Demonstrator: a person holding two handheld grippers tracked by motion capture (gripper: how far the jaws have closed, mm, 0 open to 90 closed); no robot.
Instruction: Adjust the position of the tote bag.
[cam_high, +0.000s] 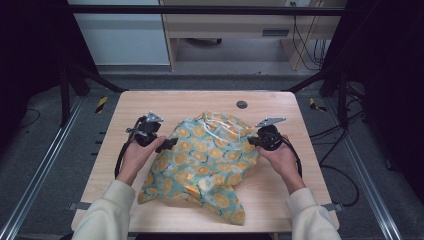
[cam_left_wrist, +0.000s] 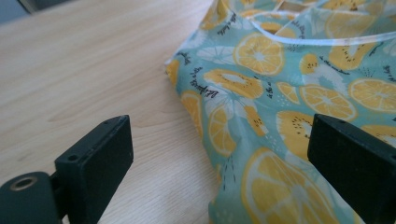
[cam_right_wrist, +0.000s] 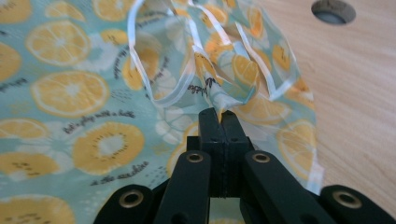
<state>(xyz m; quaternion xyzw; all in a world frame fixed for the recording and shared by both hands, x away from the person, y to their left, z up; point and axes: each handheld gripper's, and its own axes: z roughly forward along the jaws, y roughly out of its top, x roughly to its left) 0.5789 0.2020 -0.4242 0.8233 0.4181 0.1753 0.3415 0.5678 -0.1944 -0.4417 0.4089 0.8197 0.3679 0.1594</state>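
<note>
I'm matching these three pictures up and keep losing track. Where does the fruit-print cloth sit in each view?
High view: the fruit-print cloth lies mid-table between the left gripper and the right gripper.
Left gripper view: it covers the right half, bare table to its left.
Right gripper view: it spreads across the left and centre, its edge pinched in the shut jaws.
Shared landmark: the cloth's pale hem.

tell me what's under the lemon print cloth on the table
Around the cloth only the bare wooden table shows. The fabric humps up in the middle, so whatever lies beneath stays covered. The right tongs pinch a fold of its edge; the left tongs are open at its side.
</note>
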